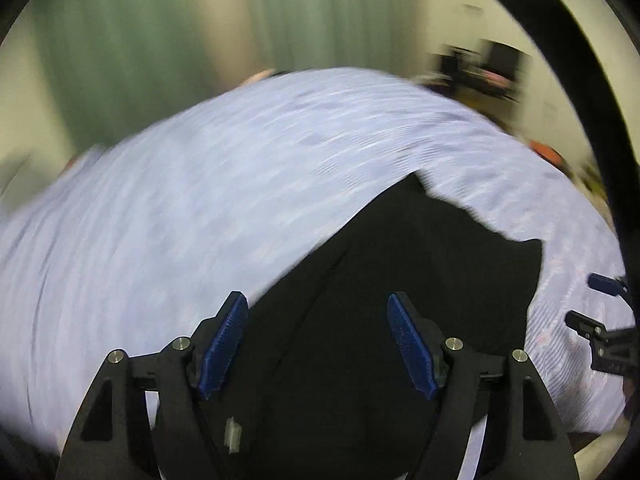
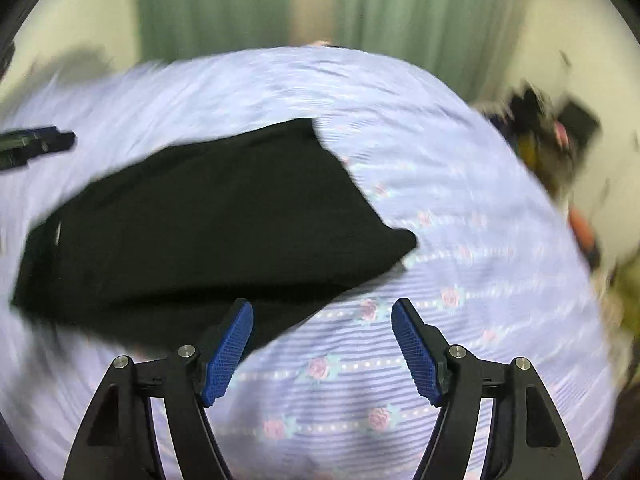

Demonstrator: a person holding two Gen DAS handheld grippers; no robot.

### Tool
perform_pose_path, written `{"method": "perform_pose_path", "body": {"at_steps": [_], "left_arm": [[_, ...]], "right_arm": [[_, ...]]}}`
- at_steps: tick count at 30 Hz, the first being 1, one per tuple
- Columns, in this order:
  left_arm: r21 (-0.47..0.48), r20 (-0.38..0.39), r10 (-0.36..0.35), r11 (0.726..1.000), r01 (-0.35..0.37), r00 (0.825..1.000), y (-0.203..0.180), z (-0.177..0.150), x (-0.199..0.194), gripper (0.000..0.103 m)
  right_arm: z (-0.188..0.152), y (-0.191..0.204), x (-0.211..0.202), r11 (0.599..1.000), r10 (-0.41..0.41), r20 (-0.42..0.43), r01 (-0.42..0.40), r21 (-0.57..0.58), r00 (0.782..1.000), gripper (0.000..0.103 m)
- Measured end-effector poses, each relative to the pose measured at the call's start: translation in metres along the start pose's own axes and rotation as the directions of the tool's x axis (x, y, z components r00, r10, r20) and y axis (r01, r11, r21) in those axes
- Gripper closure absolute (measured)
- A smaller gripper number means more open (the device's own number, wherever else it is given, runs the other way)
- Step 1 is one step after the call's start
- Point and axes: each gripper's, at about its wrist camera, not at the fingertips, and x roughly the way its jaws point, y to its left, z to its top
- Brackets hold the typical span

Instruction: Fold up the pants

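Jaws of both grippers stand wide and hold nothing. Left gripper [image 1: 318, 344] hovers over the black pants [image 2: 208, 216]; right gripper [image 2: 322, 350] sits beside their near edge. Pants lie bunched on the bed sheet [image 2: 460, 288]. Fabric looks soft, light and limp: pinch an outer edge or corner, expect sagging. Curtains [image 2: 400, 12] hang beyond.

Black pants [image 2: 208, 216], folded into a flat, roughly rectangular bundle, lying on lavender floral bedsheet [image 2: 440, 272]

Black pants [image 2: 208, 216] lie on the floral bedsheet [image 2: 460, 280]; right hand-held gripper [image 2: 322, 344] gapes wide, empty.
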Motion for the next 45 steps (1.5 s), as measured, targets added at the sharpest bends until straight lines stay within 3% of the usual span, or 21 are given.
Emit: {"method": "perform_pose_path", "body": {"at_steps": [3, 6, 8, 12, 17, 20, 23, 24, 25, 28, 32, 34, 36, 38, 40, 41, 42, 43, 44, 45], "left_arm": [[0.166, -0.011, -0.116, 0.979, 0.116, 0.993, -0.025, 0.050, 0.048, 0.032], [0.271, -0.040, -0.149, 0.950, 0.155, 0.988, -0.044, 0.083, 0.096, 0.034], [0.286, -0.073, -0.179, 0.939, 0.193, 0.981, -0.054, 0.101, 0.126, 0.036], [0.308, -0.144, -0.220, 0.916, 0.255, 0.965, -0.076, 0.117, 0.173, 0.040], [0.384, -0.197, -0.199, 0.885, 0.263, 0.960, -0.092, 0.111, 0.214, 0.044], [0.415, -0.214, -0.192, 0.869, 0.268, 0.958, -0.100, 0.106, 0.226, 0.055], [0.423, -0.236, -0.205, 0.859, 0.290, 0.950, -0.099, 0.101, 0.230, 0.080], [0.420, -0.235, -0.204, 0.861, 0.288, 0.950, -0.095, 0.101, 0.231, 0.093], [0.418, -0.232, -0.203, 0.862, 0.286, 0.951, -0.093, 0.102, 0.230, 0.097], [0.392, -0.209, -0.233, 0.870, 0.299, 0.950, -0.089, 0.113, 0.226, 0.098], [0.354, -0.173, -0.264, 0.883, 0.310, 0.949, -0.077, 0.134, 0.224, 0.098], [0.354, -0.203, -0.269, 0.877, 0.327, 0.942, -0.079, 0.137, 0.234, 0.098], [0.396, -0.216, -0.236, 0.866, 0.306, 0.947, -0.082, 0.136, 0.243, 0.098], [0.374, -0.231, -0.243, 0.872, 0.316, 0.942, -0.077, 0.134, 0.248, 0.098], [0.395, -0.212, -0.252, 0.862, 0.319, 0.944, -0.076, 0.132, 0.240, 0.095], [0.407, -0.208, -0.265, 0.852, 0.329, 0.942, -0.078, 0.130, 0.235, 0.090], [0.414, -0.213, -0.275, 0.843, 0.342, 0.937, -0.078, 0.130, 0.233, 0.068], [0.417, -0.215, -0.271, 0.843, 0.339, 0.938, -0.078, 0.130, 0.234, 0.039], [0.412, -0.210, -0.266, 0.849, 0.332, 0.941, -0.077, 0.129, 0.235, 0.032], [0.398, -0.228, -0.277, 0.849, 0.349, 0.933, -0.079, 0.131, 0.240, 0.034]], "right_arm": [[0.006, -0.022, 0.016, 0.995, 0.004, -0.015, -0.003, 0.099, 1.000, 0.032], [0.009, -0.036, 0.031, 0.985, 0.001, -0.016, 0.002, 0.173, 1.000, 0.032], [0.008, -0.041, 0.038, 0.974, 0.008, -0.020, -0.003, 0.227, 1.000, 0.032], [0.008, -0.056, 0.059, 0.943, 0.018, -0.040, -0.003, 0.332, 0.999, 0.033], [0.002, -0.066, 0.077, 0.920, 0.007, -0.076, 0.023, 0.391, 0.997, 0.036], [-0.001, -0.066, 0.084, 0.911, 0.015, -0.092, 0.024, 0.411, 0.996, 0.038], [0.001, -0.062, 0.087, 0.917, 0.019, -0.093, 0.020, 0.399, 0.996, 0.038], [0.003, -0.062, 0.087, 0.918, 0.017, -0.091, 0.021, 0.397, 0.996, 0.038], [0.004, -0.061, 0.086, 0.917, 0.015, -0.090, 0.022, 0.398, 0.996, 0.038], [0.009, -0.061, 0.084, 0.909, 0.027, -0.086, 0.011, 0.416, 0.996, 0.038], [0.017, -0.060, 0.081, 0.900, 0.003, -0.069, 0.027, 0.435, 0.998, 0.038], [0.020, -0.059, 0.086, 0.895, 0.004, -0.065, 0.025, 0.446, 0.998, 0.038], [0.020, -0.060, 0.092, 0.886, 0.000, -0.061, 0.029, 0.463, 0.998, 0.040], [0.019, -0.064, 0.095, 0.875, -0.025, -0.084, 0.062, 0.480, 0.996, 0.041], [0.014, -0.069, 0.096, 0.856, -0.037, -0.098, 0.082, 0.510, 0.995, 0.041], [0.013, -0.071, 0.096, 0.851, -0.032, -0.097, 0.078, 0.520, 0.995, 0.041], [0.011, -0.072, 0.097, 0.847, -0.020, -0.092, 0.065, 0.528, 0.996, 0.041], [0.011, -0.072, 0.098, 0.844, -0.014, -0.088, 0.059, 0.533, 0.996, 0.041], [0.011, -0.072, 0.100, 0.843, -0.010, -0.083, 0.053, 0.535, 0.997, 0.041], [0.011, -0.071, 0.103, 0.843, 0.000, -0.077, 0.042, 0.536, 0.997, 0.041]]}}
